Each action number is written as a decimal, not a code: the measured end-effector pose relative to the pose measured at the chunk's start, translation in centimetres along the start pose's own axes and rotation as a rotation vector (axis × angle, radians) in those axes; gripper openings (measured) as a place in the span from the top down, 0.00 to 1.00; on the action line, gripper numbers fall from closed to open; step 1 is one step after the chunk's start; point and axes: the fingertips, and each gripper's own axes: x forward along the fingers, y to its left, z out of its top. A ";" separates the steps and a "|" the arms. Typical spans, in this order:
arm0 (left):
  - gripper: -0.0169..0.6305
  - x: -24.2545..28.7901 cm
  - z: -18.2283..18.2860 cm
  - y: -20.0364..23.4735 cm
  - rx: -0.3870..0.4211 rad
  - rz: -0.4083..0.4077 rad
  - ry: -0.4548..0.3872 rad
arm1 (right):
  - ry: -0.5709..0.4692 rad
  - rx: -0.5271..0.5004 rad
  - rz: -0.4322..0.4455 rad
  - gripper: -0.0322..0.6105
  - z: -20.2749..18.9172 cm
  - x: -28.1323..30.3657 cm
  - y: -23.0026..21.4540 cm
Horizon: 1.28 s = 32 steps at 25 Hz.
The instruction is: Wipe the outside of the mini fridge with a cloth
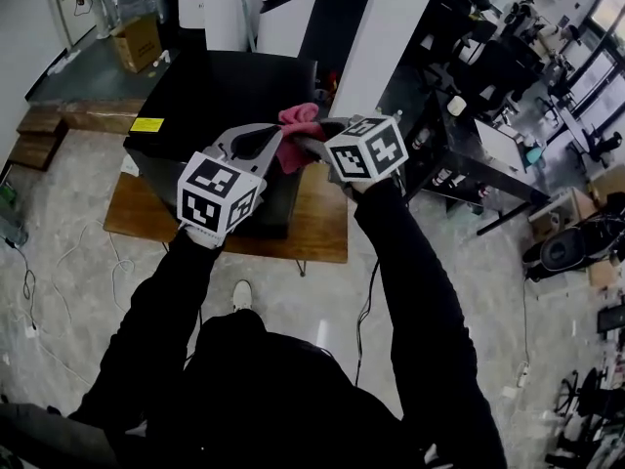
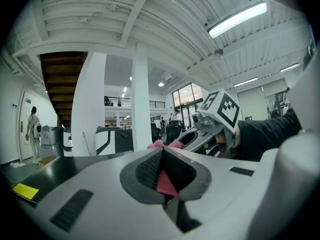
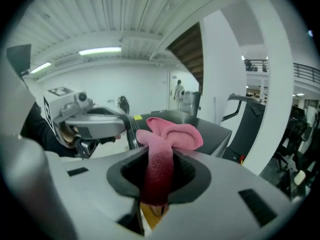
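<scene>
Black sleeves fill the bottom of the head view, and both arms reach forward to meet over the mini fridge. The left gripper and the right gripper point their tips at each other, with the pink cloth bunched between them. In its own view the right gripper is clamped on a thick fold of the cloth, and most of the fabric mushrooms out just past its tips. The left gripper is also closed, but it pinches only a thin sliver of the cloth at the edge. The cloth therefore spans from one gripper to the other, its long axis running across the person's front. The fridge lies below and just beyond both sets of tips, about equally near to each arm. Its flat top shows dark behind the cloth. Whether the cloth touches that top cannot be told; it looks slightly raised. The fridge is a black, boxy unit with a smooth matte top and a yellow label near one corner, and it stands on a low wooden table. Since the right gripper holds the bulk of the cloth, it seems better placed to press it down and sweep, which would likely call for the left gripper to let go.
</scene>
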 end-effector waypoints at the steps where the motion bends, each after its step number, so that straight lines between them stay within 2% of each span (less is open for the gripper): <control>1: 0.96 -0.4 0.5 -0.4 -0.003 -0.005 -0.033 | -0.087 0.025 -0.017 0.80 0.7 -1.3 -0.1; 4: 0.96 -1.3 0.9 -1.7 -0.008 -0.044 -0.114 | -0.290 0.059 -0.080 0.79 1.1 -4.1 -0.2; 9: 0.96 -0.7 -0.5 -4.2 -0.053 -0.117 -0.175 | -0.509 0.123 -0.179 0.79 -2.4 -6.2 -1.1; 12: 0.96 0.0 -0.7 -5.1 -0.086 -0.158 -0.218 | -0.583 0.191 -0.229 0.79 -4.5 -6.3 -1.6; 16: 0.96 1.0 -2.5 -6.2 -0.100 -0.205 -0.222 | -0.598 0.245 -0.258 0.79 -7.1 -4.6 -2.0; 21: 0.96 3.2 -5.0 -7.4 -0.131 -0.204 -0.184 | -0.601 0.239 -0.224 0.79 -9.1 -2.6 -3.6; 26: 0.96 5.9 -6.2 -8.9 -0.147 -0.178 -0.167 | -0.620 0.266 -0.099 0.79 -10.4 -0.5 -5.9; 29: 0.96 7.7 -6.1 -9.6 -0.141 -0.124 -0.184 | -0.647 0.277 -0.002 0.79 -10.3 -0.2 -6.6; 32: 0.96 9.1 -7.2 -9.2 -0.150 -0.029 -0.128 | -0.663 0.268 0.097 0.80 -10.2 0.5 -7.2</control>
